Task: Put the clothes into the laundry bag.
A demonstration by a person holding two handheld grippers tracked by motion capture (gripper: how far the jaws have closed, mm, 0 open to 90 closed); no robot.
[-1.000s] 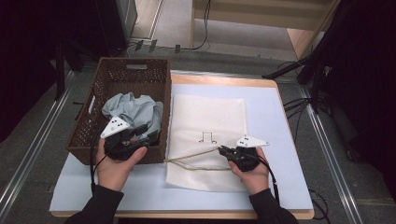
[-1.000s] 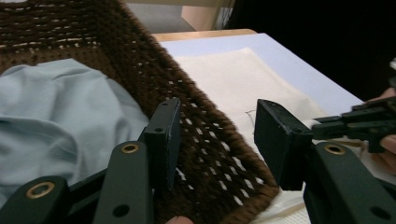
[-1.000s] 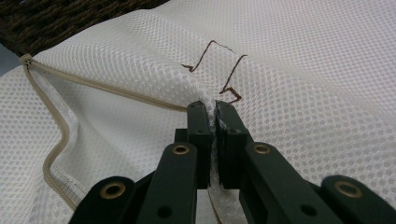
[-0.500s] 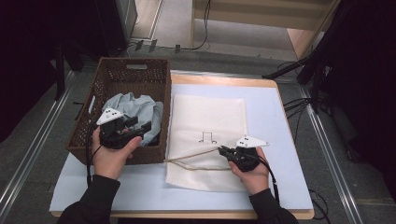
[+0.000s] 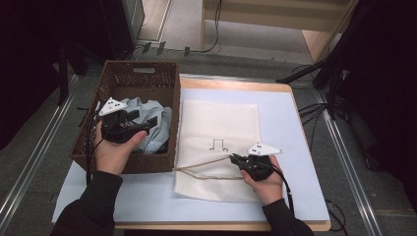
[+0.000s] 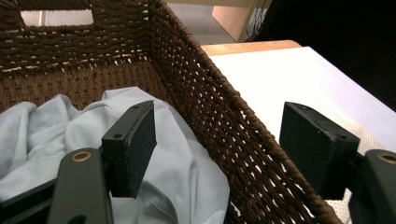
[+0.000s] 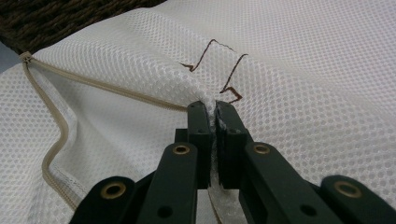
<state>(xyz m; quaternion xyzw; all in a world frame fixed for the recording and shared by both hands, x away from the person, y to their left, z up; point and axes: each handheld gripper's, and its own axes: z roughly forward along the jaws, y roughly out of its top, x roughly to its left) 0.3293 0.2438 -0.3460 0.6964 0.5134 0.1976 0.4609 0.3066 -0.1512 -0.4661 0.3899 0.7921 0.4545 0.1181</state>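
Left gripper (image 5: 140,122) now farther up and to the left over the basket than 1 second ago, jaws just been opening. Right gripper (image 5: 235,158) unmoved on the mesh bag (image 5: 219,128).

Nearest, at the worktop's (image 5: 290,132) front: right hand gripping its tool, jaws closed tight on a pinched fold of the white mesh bag beside the brown stitched mark (image 7: 215,63). Bag's upper layer lifted slightly at the pinch, beige zipper (image 7: 56,135) running open along the near left part, from the basket corner toward the right gripper.

To the left, a little farther: left hand above the brown wicker basket (image 5: 162,83), jaws spread wide with nothing pinched between them. In the left gripper view, 1 pad (image 6: 135,144) hanging over the light blue cloth (image 6: 187,177) inside the basket, the other pad out over the basket's rim on the worktop side; wicker wall passing between the 2. Cloth crumpled in a heap in the basket's near half.

Farther back: bag lying flat on the pale blue mat, just beside the basket's right wall. Beyond the worktop, floor and cables (image 5: 314,73).
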